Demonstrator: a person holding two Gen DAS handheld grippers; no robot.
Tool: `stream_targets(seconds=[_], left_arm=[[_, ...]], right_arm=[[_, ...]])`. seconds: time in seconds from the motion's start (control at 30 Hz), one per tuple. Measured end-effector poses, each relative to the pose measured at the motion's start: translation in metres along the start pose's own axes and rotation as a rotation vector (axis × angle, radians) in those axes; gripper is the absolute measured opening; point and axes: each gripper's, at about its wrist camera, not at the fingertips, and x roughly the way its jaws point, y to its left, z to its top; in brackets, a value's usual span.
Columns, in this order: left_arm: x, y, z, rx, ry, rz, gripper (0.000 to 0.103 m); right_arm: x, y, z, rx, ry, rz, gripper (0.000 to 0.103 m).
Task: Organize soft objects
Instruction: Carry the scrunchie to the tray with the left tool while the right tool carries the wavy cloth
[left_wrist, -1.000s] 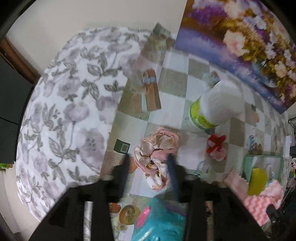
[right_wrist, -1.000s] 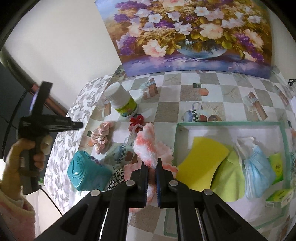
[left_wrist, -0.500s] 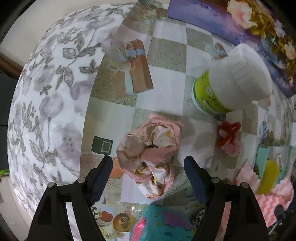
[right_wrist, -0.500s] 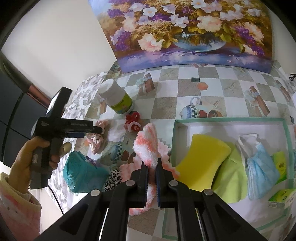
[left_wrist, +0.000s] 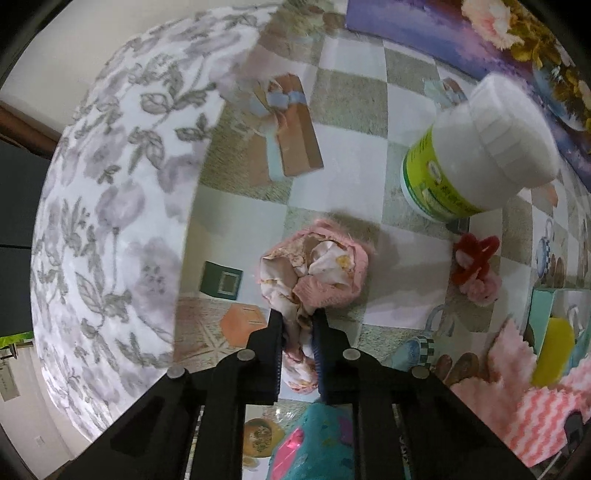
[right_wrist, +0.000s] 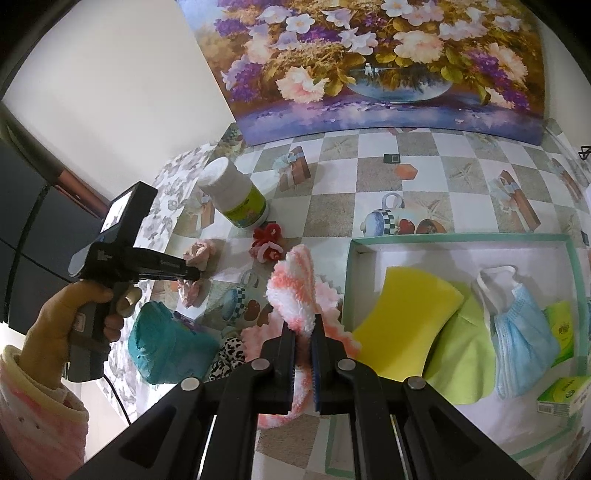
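My left gripper (left_wrist: 298, 318) is shut on a pink floral scrunchie (left_wrist: 317, 269) that lies on the checked tablecloth; it also shows in the right wrist view (right_wrist: 197, 254). My right gripper (right_wrist: 303, 325) is shut on a fluffy pink-and-white cloth (right_wrist: 293, 291) and holds it up just left of the green-rimmed tray (right_wrist: 349, 280). The tray holds a yellow sponge (right_wrist: 402, 314), a green cloth (right_wrist: 461, 354) and a blue face mask (right_wrist: 517, 332).
A white bottle with a green label (left_wrist: 476, 155) lies behind the scrunchie. A red-and-pink pipe-cleaner flower (left_wrist: 474, 266) lies to its right. A teal pouch (right_wrist: 166, 343) and a leopard-print item (right_wrist: 229, 354) lie near the table's left edge. A flower painting (right_wrist: 369, 66) stands at the back.
My left gripper moved down onto the scrunchie and its fingers closed from wide open to shut on it. My right gripper kept its hold on the fluffy cloth and barely moved.
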Motion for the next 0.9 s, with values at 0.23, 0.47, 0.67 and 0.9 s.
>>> stream_targets(seconds=[0.23, 0.47, 0.67, 0.9], left_arm=[[-0.052, 0.013, -0.013, -0.05, -0.13, -0.033, 0.014], [-0.127, 0.025, -0.045, -0.117, -0.268, -0.051, 0.014], [-0.181, 0.007, -0.098, -0.15, -0.443, -0.164, 0.014], [-0.221, -0.05, -0.152, -0.079, -0.565, -0.254, 0.014]], right_arm=[[-0.012, 0.001, 0.003, 0.002, -0.031, 0.029, 0.007], [-0.038, 0.006, 0.006, 0.005, -0.093, 0.08, 0.007], [-0.085, 0.017, 0.003, -0.023, -0.204, 0.114, 0.007], [-0.142, 0.013, -0.007, -0.039, -0.328, 0.122, 0.007]])
